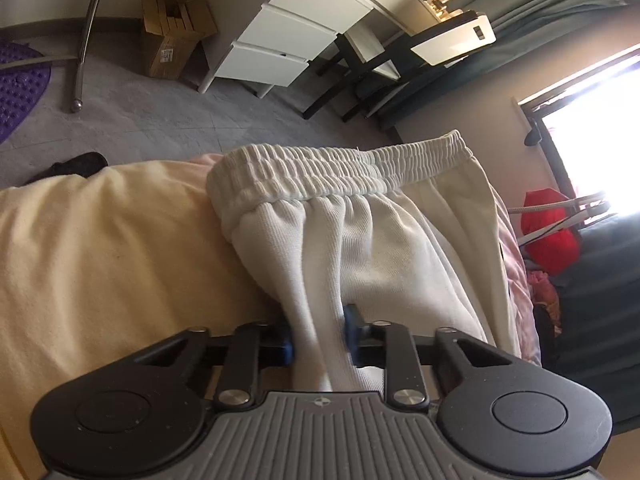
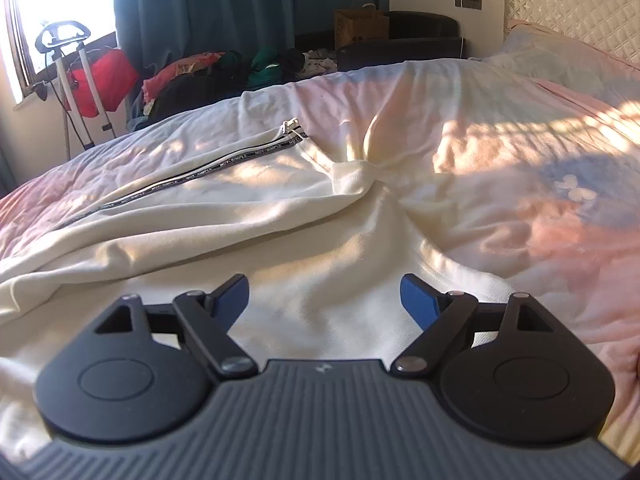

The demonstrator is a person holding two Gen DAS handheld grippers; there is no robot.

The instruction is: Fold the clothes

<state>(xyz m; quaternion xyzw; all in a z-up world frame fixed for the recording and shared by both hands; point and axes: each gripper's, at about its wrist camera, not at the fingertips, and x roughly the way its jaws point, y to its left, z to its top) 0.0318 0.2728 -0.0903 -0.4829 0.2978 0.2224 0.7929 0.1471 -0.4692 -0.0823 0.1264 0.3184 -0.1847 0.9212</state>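
White sweatpants (image 1: 384, 248) lie on the bed, their gathered elastic waistband (image 1: 332, 168) toward the floor side in the left wrist view. My left gripper (image 1: 318, 336) is shut on a bunched fold of the pants just below the waistband, with blue pads (image 1: 352, 316) pressed into the cloth. In the right wrist view the pant legs (image 2: 248, 216) stretch away across the bed, a black and white side stripe (image 2: 192, 174) running to a cuff (image 2: 294, 128). My right gripper (image 2: 324, 300) hovers open just above the cloth, nothing between its blue pads (image 2: 418, 300).
A cream cover (image 1: 100, 264) and pink sheet (image 2: 540, 200) cover the bed. White drawers (image 1: 292, 28), a cardboard box (image 1: 172, 32) and a dark chair (image 1: 360, 72) stand on the grey floor. A clothes pile (image 2: 224, 72), red bag (image 2: 104, 80) and pillow (image 2: 560, 52) lie beyond.
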